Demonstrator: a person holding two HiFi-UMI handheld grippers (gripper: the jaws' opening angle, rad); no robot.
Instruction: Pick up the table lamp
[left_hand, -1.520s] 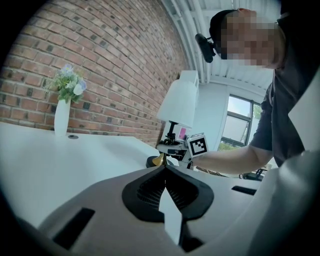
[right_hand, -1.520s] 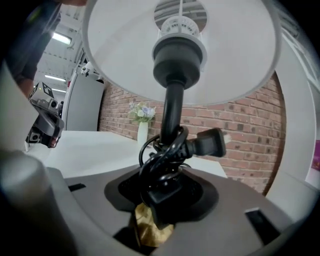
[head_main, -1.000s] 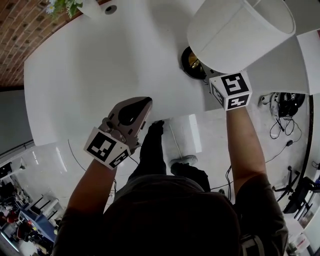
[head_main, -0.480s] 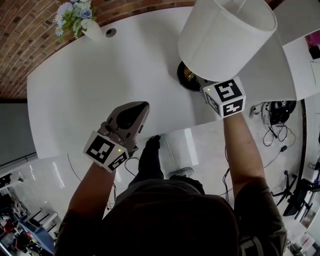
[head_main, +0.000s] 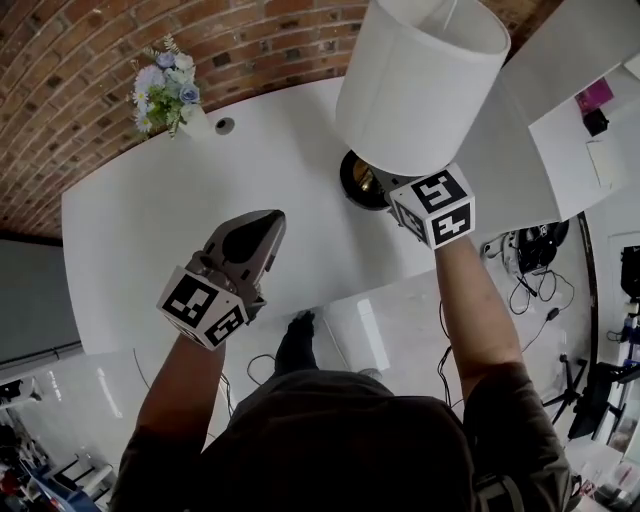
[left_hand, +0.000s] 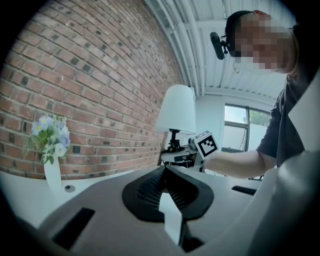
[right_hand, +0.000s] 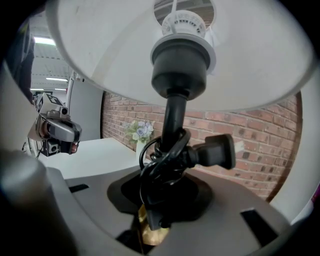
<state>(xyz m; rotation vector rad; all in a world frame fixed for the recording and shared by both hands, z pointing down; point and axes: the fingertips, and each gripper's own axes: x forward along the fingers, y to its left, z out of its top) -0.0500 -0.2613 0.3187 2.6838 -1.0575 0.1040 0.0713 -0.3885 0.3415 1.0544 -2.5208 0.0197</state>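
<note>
Now the white bench (head_main: 150, 230) is sitting smaller and lower in the head view than it was a second ago, with more of the brick wall (head_main: 80, 60) showing beyond it. The table lamp (head_main: 400, 120) is keeping its size and drifting up and to the left across the frame. Its dark round base (head_main: 358, 180) is showing under the white shade (head_main: 440, 60), over the bench top. Judging by that shift, the lamp is coming up off the bench rather than standing on it, though no view is showing the gap beneath the base plainly. The right tool (right_hand: 152, 225) is staying clenched on the lamp's stem, low down, just under the coiled black cord (right_hand: 160, 165) and its plug (right_hand: 217, 152). The left tool (head_main: 266, 224) is hovering well apart from the lamp, its jaws pressed together on nothing and taking no part. The pick-up is looking all but done, with the right tool alone carrying the weight.
</note>
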